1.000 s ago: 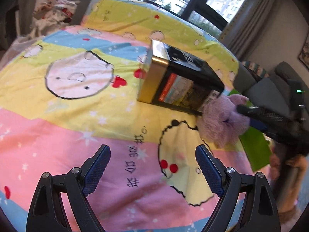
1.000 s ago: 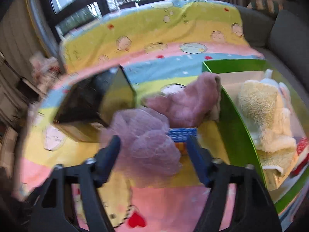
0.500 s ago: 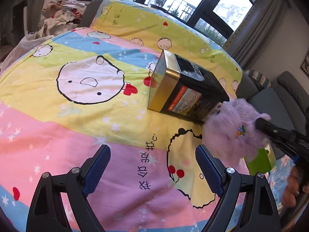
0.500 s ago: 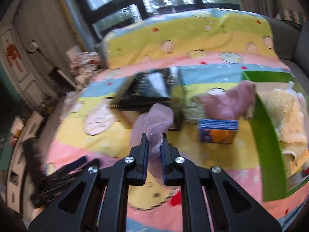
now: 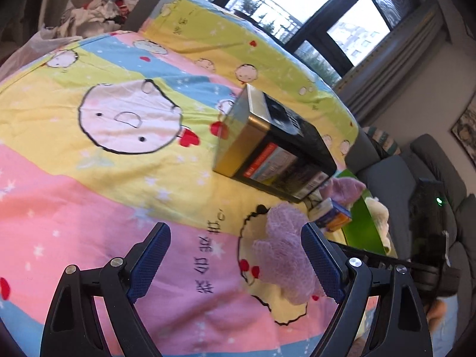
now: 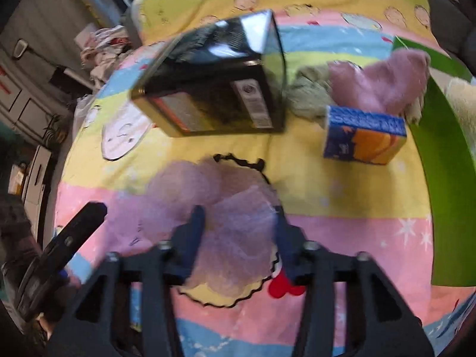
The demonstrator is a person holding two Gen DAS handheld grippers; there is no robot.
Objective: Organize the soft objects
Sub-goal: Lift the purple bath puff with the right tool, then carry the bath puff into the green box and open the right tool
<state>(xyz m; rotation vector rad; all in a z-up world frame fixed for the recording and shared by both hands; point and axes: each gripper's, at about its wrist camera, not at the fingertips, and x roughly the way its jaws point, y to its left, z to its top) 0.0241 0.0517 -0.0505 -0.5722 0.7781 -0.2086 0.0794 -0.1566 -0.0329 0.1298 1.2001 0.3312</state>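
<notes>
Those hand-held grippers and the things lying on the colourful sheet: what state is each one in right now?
Left hand-held gripper: open, empty.
Right hand-held gripper: open around the mesh puff, not squeezing it.
Mesh puff: lying on the sheet, loose and fluffed.
Black tin: closed, lying on its side.
Small blue and orange carton: closed, lying flat.
Pink plush: draped over the green box's edge.
Green box: open, cream plush inside.

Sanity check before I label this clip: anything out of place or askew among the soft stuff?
Two hard items sit among the soft things on the bedsheet: a black-and-gold tin lying on its side, and a small blue-and-orange carton beside the green box. The purple mesh bath pouf lies loose between the right gripper's open fingers.
</notes>
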